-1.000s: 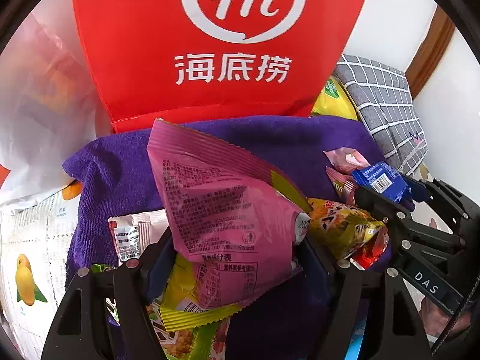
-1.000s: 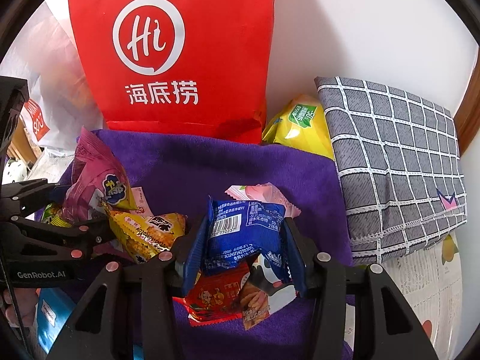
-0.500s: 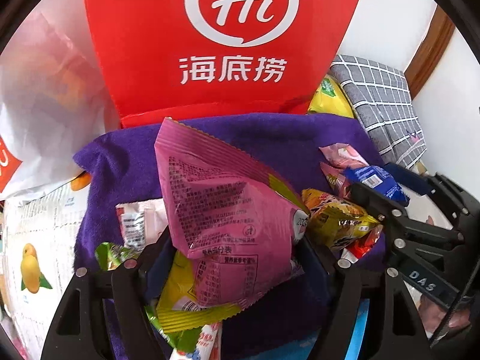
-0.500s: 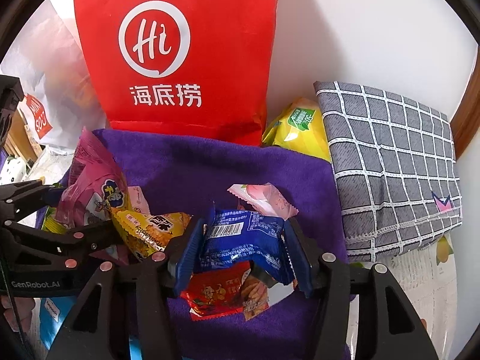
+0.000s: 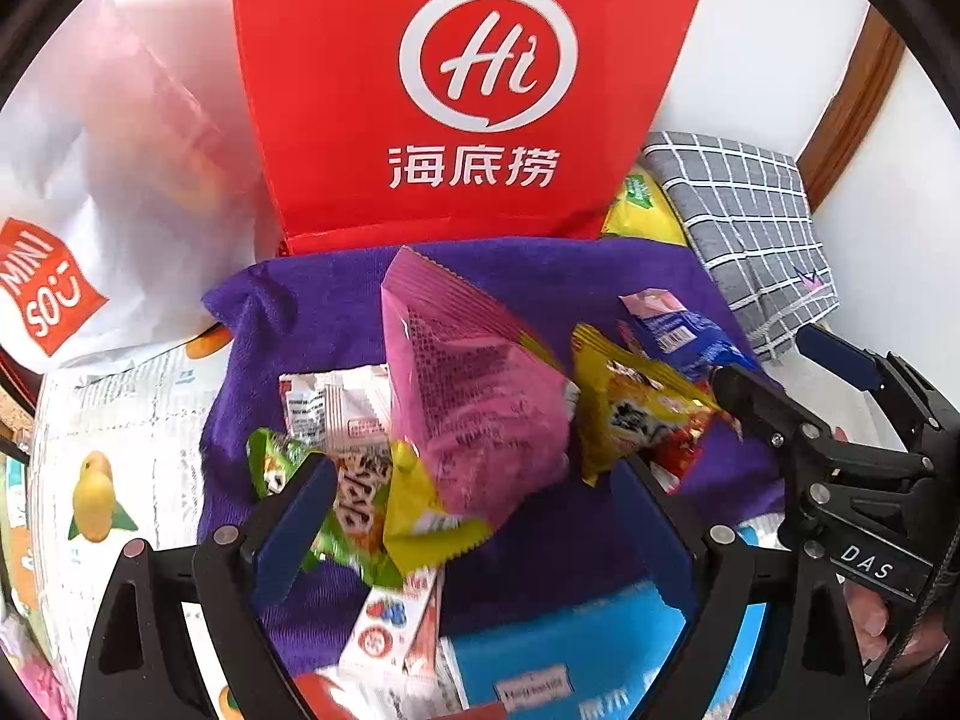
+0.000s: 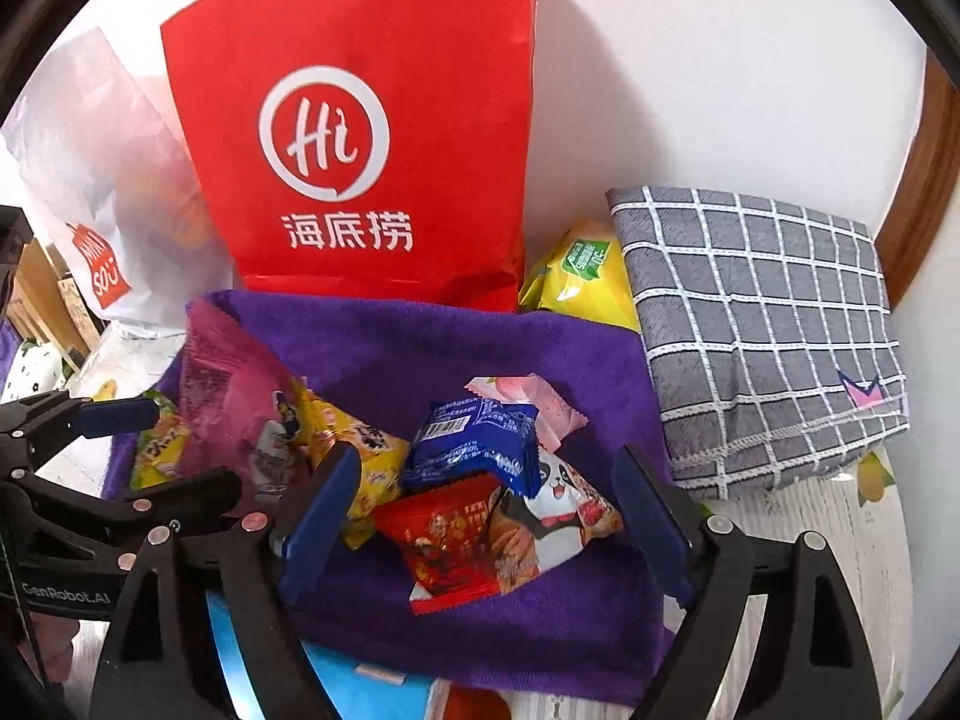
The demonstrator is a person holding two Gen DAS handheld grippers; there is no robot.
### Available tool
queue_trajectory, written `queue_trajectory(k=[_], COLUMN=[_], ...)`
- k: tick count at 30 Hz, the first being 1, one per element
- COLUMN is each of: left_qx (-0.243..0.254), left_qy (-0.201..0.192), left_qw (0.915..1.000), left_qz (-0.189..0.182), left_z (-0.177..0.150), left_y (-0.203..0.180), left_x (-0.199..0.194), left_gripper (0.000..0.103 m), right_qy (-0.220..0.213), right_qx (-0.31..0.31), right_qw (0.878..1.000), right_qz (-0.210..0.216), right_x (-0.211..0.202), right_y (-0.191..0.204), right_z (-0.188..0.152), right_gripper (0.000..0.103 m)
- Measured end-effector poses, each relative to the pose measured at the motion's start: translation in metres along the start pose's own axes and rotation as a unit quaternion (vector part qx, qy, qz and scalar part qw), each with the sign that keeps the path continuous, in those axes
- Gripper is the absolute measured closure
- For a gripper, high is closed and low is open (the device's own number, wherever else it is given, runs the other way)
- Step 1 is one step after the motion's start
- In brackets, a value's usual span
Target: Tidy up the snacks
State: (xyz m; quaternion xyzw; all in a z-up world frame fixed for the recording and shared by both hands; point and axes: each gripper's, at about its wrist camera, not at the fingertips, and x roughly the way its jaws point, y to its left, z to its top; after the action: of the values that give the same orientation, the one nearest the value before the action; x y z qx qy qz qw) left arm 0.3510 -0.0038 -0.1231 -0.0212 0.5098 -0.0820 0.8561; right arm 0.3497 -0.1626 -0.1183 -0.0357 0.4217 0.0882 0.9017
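I am opening both grippers, left gripper (image 5: pixel 474 510) around the pink packet (image 5: pixel 474 396), right gripper (image 6: pixel 486 510) around the blue packet (image 6: pixel 474 438), dropping both onto the purple towel (image 6: pixel 420 348) pile.

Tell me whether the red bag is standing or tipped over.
Standing: the red bag rises upright against the wall behind the purple towel.

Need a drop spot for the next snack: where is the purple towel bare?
Free: the purple towel strip between the red bag and the snacks, plus its near edge below the red packet. Crowded: around the pink bag and blue packet.
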Motion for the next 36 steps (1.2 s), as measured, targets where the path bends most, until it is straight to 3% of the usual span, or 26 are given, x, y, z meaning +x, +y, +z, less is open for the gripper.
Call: queue_trajectory(k=[17,26,36], left_qx=[-0.018,-0.024,-0.011], left_qy=[-0.038,-0.077,-0.126], left_qw=[0.9991,0.9968,0.9917], left_qz=[-0.003,-0.001,0.025], left_z=[-0.046,-0.073,-0.109], left_y=[-0.008,-0.012,-0.028], left_x=[-0.073,-0.126,-0.184], left_gripper=[0.010,0.010,0.010], right_qy=[-0.019,-0.038,-0.052], right_qx=[0.027,0.037,0.051], right_qw=[0.999,0.998,0.997], right_qz=[-0.008,-0.014,-0.006], right_x=[-0.097,-0.150,-0.198], right_y=[0.009,0.012,0.015], right_z=[-0.026,-0.051,-0.084], right_gripper=[0.016,0.016,0.016])
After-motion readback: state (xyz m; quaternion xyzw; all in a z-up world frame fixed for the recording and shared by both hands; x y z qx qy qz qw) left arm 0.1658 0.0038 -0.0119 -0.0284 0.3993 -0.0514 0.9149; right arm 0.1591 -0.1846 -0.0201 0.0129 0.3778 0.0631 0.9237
